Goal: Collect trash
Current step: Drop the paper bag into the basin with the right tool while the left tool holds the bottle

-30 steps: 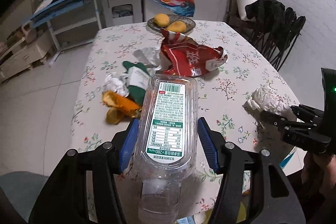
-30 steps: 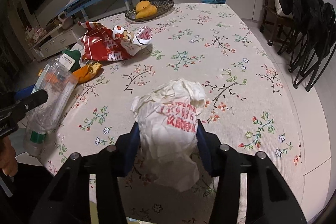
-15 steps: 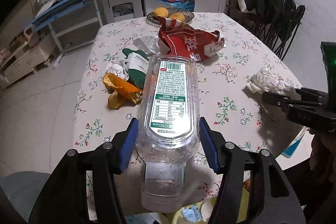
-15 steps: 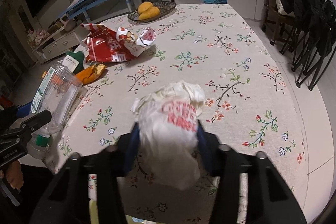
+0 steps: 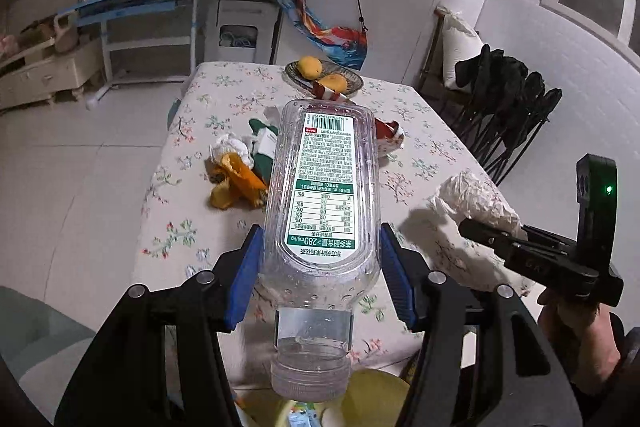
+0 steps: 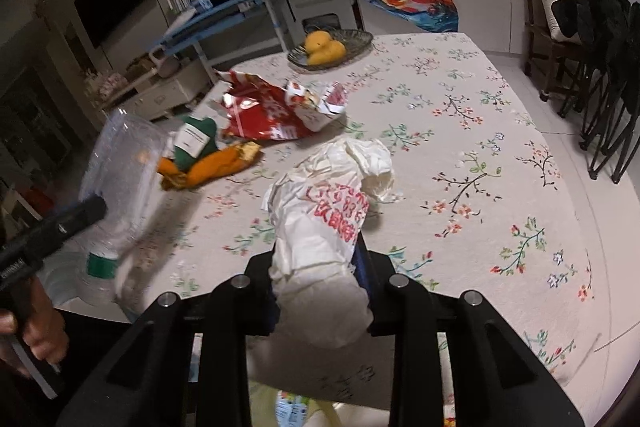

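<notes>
My left gripper (image 5: 322, 267) is shut on a clear plastic bottle (image 5: 322, 195), held cap-down above the table's near edge; it also shows at the left of the right wrist view (image 6: 120, 179). My right gripper (image 6: 316, 267) is shut on a crumpled white paper bag (image 6: 324, 211) with red print, lifted off the table; it shows in the left wrist view (image 5: 472, 199). A red snack wrapper (image 6: 276, 111), orange wrappers (image 6: 216, 167), a green packet (image 6: 196, 143) and a white paper wad (image 5: 232, 149) lie on the floral table (image 6: 460, 155).
A yellow bin with trash (image 5: 368, 399) sits below the table's near edge, under both grippers. A dish of yellow fruit (image 6: 328, 47) stands at the table's far end. Black folding chairs (image 6: 604, 67) stand to the right, a blue desk (image 5: 136, 3) at the back left.
Both grippers have lifted and pulled back toward the near table edge with their loads. The bottle now hangs over the yellow bin, and the paper bag is clear of the tabletop.
</notes>
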A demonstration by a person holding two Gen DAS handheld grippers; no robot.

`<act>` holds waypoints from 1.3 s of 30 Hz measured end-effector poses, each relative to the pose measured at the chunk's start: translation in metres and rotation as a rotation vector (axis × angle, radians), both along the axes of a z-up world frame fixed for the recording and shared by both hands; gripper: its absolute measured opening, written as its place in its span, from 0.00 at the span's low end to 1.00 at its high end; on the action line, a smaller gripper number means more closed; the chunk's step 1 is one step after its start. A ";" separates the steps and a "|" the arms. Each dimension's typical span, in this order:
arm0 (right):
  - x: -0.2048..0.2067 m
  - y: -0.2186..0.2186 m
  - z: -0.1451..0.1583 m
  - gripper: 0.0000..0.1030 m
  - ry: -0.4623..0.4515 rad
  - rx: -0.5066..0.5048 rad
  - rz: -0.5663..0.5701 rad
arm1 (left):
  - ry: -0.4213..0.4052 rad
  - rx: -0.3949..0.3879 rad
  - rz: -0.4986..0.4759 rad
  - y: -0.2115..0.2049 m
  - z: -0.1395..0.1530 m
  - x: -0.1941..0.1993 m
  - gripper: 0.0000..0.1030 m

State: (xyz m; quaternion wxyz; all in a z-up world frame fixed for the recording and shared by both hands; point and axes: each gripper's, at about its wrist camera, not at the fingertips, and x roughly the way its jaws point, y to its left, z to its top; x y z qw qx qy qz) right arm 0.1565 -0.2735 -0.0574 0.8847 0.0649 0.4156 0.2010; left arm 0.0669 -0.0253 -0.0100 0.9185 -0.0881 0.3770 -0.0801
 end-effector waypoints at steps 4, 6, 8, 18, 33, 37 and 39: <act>-0.013 0.006 0.007 0.29 -0.027 0.006 0.022 | -0.007 -0.012 -0.001 0.000 0.000 -0.011 0.54; -0.022 0.008 0.009 0.29 -0.039 0.008 0.036 | -0.013 -0.018 0.000 0.000 0.000 -0.018 0.54; -0.032 0.012 0.009 0.29 -0.048 0.003 0.049 | -0.016 -0.019 0.000 -0.002 0.000 -0.026 0.54; -0.080 0.027 0.000 0.30 -0.022 -0.020 0.135 | -0.030 0.005 -0.020 -0.013 -0.001 -0.064 0.54; -0.134 0.077 -0.072 0.33 0.254 -0.209 0.366 | -0.034 -0.016 -0.033 -0.016 -0.003 -0.118 0.54; -0.135 0.077 -0.079 0.42 0.295 -0.211 0.378 | -0.029 -0.017 -0.034 -0.016 -0.004 -0.127 0.54; -0.134 0.077 -0.083 0.46 0.304 -0.223 0.373 | -0.025 -0.021 -0.036 -0.016 -0.006 -0.130 0.54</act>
